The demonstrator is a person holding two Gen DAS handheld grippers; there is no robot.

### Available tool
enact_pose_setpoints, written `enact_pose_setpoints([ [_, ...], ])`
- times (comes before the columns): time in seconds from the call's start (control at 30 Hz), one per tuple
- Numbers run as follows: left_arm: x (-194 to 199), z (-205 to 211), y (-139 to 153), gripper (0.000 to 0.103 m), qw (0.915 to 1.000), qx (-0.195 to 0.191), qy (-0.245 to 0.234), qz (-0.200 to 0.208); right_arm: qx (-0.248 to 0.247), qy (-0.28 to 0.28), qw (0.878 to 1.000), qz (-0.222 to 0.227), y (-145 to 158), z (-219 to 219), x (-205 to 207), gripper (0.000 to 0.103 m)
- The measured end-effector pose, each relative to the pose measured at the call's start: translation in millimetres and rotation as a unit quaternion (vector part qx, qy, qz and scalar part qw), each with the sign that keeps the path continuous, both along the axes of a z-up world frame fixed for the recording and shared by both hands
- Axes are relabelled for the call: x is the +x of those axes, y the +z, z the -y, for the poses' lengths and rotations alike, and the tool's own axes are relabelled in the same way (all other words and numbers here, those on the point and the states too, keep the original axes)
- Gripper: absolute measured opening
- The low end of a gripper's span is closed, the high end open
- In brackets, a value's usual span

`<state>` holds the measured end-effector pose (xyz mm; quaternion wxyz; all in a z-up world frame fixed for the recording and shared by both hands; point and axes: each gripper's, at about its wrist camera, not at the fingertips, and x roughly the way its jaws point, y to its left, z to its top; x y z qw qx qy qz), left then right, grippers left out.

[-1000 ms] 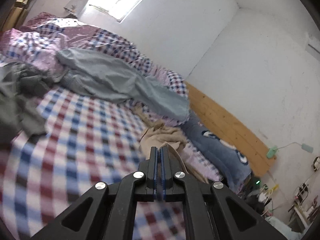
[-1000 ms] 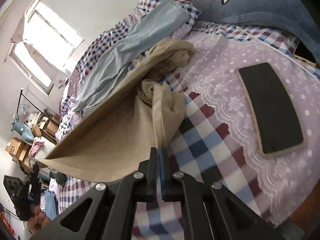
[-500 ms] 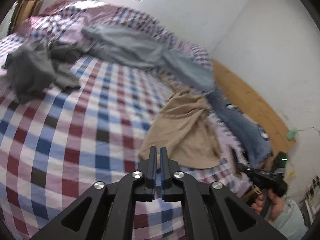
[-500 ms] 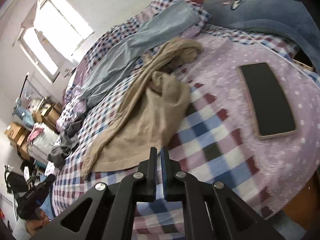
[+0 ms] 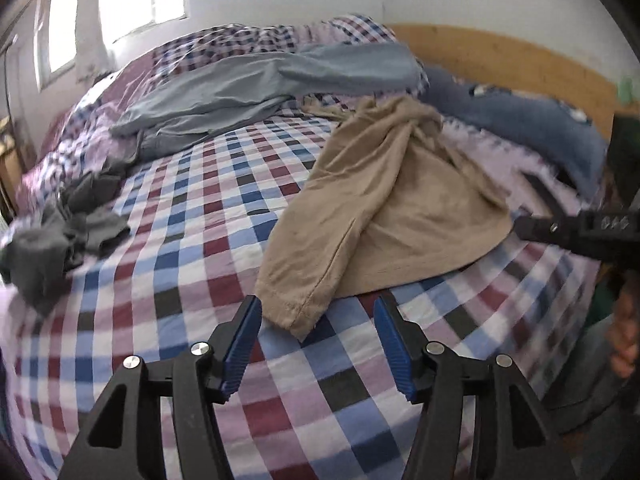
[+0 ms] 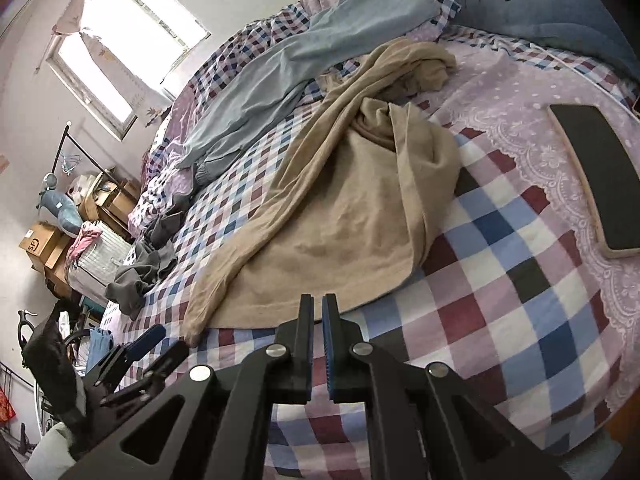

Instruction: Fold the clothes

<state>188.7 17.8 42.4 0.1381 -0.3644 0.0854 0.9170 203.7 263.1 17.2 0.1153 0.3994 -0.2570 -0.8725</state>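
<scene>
Left hand-held gripper [image 5: 318, 334] open by tan garment [image 5: 384, 208], checked bedsheet [image 5: 180, 208]

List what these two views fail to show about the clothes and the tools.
- Tan garment: bunched folds hide its type and far end in both views.
- Grey clothes: blurred and crumpled in the left view; small in the right.
- Right tool: nearly closed, tips overlap the tan hem; a pinch cannot be told.
- Left tool: open; its height above the sheet is unreadable.

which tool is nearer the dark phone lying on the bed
Right. The right tool sits at the tan garment's hem, the phone just rightward. The left tool is at the garment's opposite, cuff end.
</scene>
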Motion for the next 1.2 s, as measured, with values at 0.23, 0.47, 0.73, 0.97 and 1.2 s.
enact_pose_setpoints([
  [0.23,-21,-14,-19,0.036,0.9991,-0.036,-0.005,0.019,-0.018,-0.006,1.0,0.012,-4,-5,-2,0.005],
  [0.47,-24,14,-5,0.002,0.9972,0.07,0.013,0.021,-0.015,-0.027,0.999,0.019,-5,-13,-4,0.008],
  [0.73,-29,59,9,0.0,0.9787,0.197,0.054,0.021,0.022,-0.059,0.998,-0.006,14,-38,-24,0.025],
  [0.97,-38,92,9,0.0,0.9576,0.273,0.084,0.037,0.103,-0.069,0.992,-0.022,23,-49,-82,0.04],
  [1.2,-30,50,9,0.02,0.9853,0.166,0.025,0.033,0.134,-0.07,0.988,-0.013,15,-52,-132,0.04],
])
